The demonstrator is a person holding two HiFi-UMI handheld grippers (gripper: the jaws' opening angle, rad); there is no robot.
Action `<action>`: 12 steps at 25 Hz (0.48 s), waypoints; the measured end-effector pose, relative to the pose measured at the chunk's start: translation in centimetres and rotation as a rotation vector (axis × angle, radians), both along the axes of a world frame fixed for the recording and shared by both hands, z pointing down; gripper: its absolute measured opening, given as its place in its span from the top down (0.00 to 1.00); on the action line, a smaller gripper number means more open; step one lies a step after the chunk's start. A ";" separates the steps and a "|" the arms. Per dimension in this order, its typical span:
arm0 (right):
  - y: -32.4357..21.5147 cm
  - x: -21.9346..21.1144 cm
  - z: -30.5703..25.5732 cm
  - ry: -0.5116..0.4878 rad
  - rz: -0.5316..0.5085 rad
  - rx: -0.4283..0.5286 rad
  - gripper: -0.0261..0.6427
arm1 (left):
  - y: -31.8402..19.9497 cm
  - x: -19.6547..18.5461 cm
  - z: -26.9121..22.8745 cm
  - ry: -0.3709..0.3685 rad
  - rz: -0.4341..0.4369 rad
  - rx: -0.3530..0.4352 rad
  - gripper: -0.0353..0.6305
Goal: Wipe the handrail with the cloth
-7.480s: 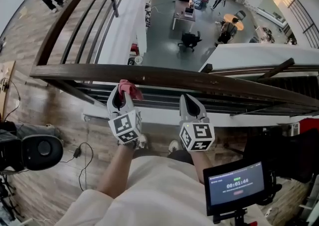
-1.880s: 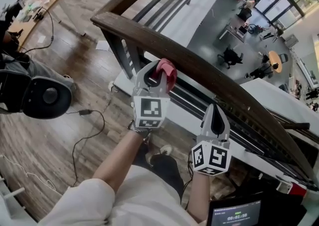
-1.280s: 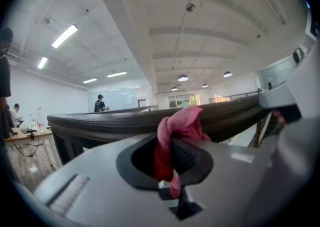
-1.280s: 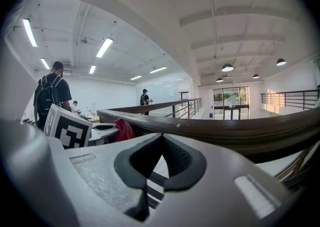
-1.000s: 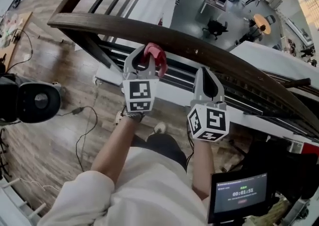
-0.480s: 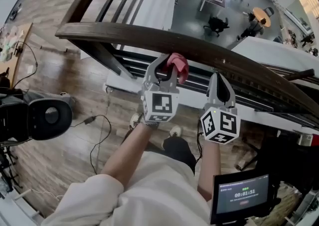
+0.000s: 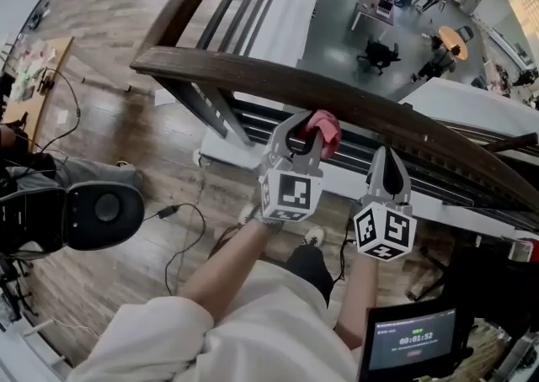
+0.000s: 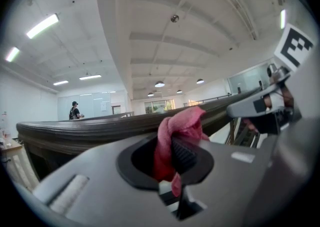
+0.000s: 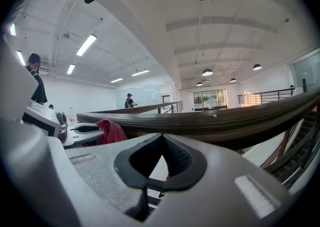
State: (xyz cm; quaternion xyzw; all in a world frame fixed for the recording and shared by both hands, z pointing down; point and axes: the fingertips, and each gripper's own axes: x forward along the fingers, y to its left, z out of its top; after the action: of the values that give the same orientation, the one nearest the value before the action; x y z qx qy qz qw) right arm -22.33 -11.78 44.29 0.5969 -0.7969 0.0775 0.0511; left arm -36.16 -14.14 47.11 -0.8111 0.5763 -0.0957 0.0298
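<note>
The left gripper (image 7: pixel 306 122) pinches the cloth (image 7: pixel 324 128) in its fingers beside the handrail (image 7: pixel 253 72), while the right gripper (image 7: pixel 387 156) has its fingers closed and empty.

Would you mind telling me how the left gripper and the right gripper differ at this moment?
The left gripper has its jaws shut on the pink cloth; the right gripper has its jaws shut on nothing. In the head view the left gripper sits higher, its cloth at the handrail, while the right gripper lies lower. Both point toward the handrail.
</note>
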 end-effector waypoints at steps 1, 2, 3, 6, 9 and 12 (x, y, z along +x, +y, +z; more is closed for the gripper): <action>0.0 -0.3 0.1 -0.003 0.007 -0.004 0.96 | 0.0 -0.6 0.0 0.000 -0.002 0.001 0.87; -0.1 -0.7 0.1 -0.005 0.010 -0.006 0.96 | 0.0 -1.3 -0.1 0.001 -0.007 0.001 0.87; -0.1 -1.0 0.1 -0.007 0.011 -0.005 0.96 | -0.1 -1.8 -0.2 0.002 -0.013 0.001 0.87; -0.3 -1.7 -0.2 -0.007 0.005 -0.001 0.96 | -0.2 -3.2 -0.3 -0.001 -0.030 -0.001 0.87; -0.5 -2.7 -0.3 -0.006 -0.004 -0.002 0.96 | -0.3 -4.6 -0.6 -0.016 -0.044 0.005 0.87; -0.5 -4.1 -0.3 0.001 -0.016 0.000 0.96 | -0.3 -6.1 -0.4 -0.026 -0.050 0.007 0.87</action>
State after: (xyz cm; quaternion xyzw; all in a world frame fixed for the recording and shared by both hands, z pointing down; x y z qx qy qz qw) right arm -26.47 -12.31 43.95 0.5907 -0.8015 0.0769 0.0521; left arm -42.29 -14.40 46.73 -0.7948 0.5965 -0.1051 0.0377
